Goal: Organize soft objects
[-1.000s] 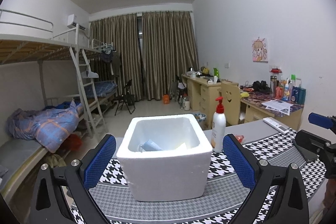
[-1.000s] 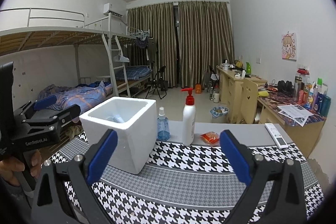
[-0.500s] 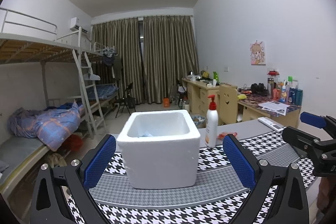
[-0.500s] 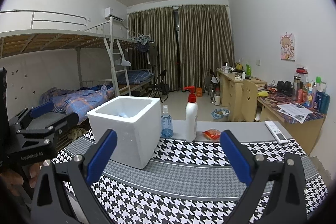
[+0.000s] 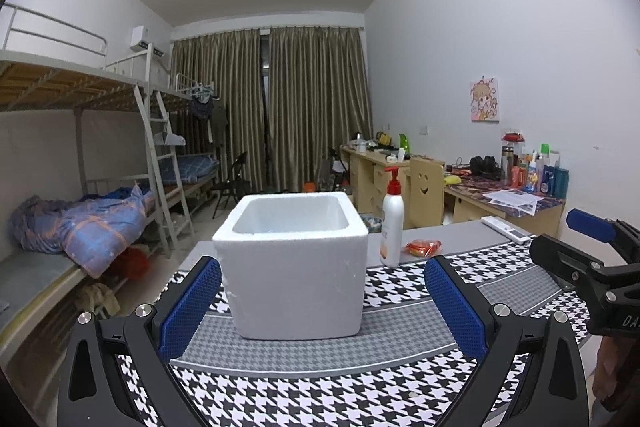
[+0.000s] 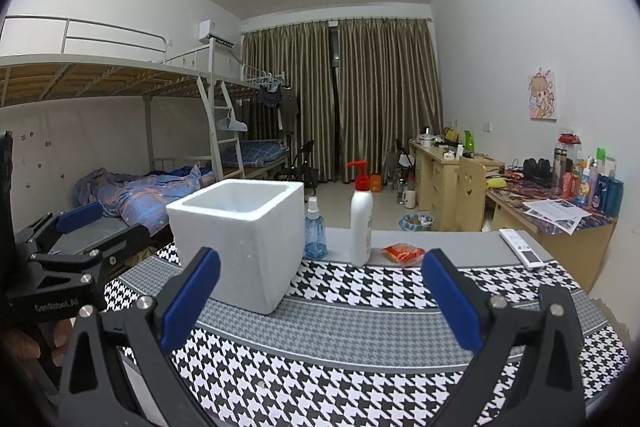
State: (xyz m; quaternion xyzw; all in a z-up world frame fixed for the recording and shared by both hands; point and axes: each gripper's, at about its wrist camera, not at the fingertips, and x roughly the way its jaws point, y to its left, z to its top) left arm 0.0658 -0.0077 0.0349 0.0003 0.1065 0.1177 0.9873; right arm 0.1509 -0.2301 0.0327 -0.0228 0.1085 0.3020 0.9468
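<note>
A table covered with a black-and-white houndstooth cloth with grey bands (image 6: pixel 360 323) stands in a dormitory room. Metal bunk beds (image 6: pixel 120 75) line the left wall, with a rumpled blue checked quilt (image 5: pixel 80 223) on a lower bunk. Olive-brown curtains (image 5: pixel 296 107) close off the far end, and light wooden desks (image 6: pixel 440 175) crowded with bottles and papers run along the right wall.

On the cloth sits a white square foam box (image 5: pixel 294 263), open side up, upright, its walls squared to the left wrist view and turned corner-on in the right wrist view. What lies inside it cannot be made out from this height. Just beside its right rear corner stands a small clear blue spray bottle (image 6: pixel 315 235), then a tall white pump bottle with a red pump head (image 6: pixel 361 219), both upright. A flat orange-red soft packet (image 6: pixel 403 253) lies on the bare grey strip of table just right of the pump bottle, its long axis running roughly left to right. A white remote control (image 6: pixel 520 247) lies nearer the right edge, pointing away towards the desks.

The left gripper (image 5: pixel 322 301) is spread wide, its blue-padded fingers (image 5: pixel 192 305) framing the foam box without touching it, and it holds nothing. The right gripper (image 6: pixel 318 297) is likewise spread wide and empty, hovering over the cloth to the right of the box, with the packet near its right finger's tip in the picture but farther back.
</note>
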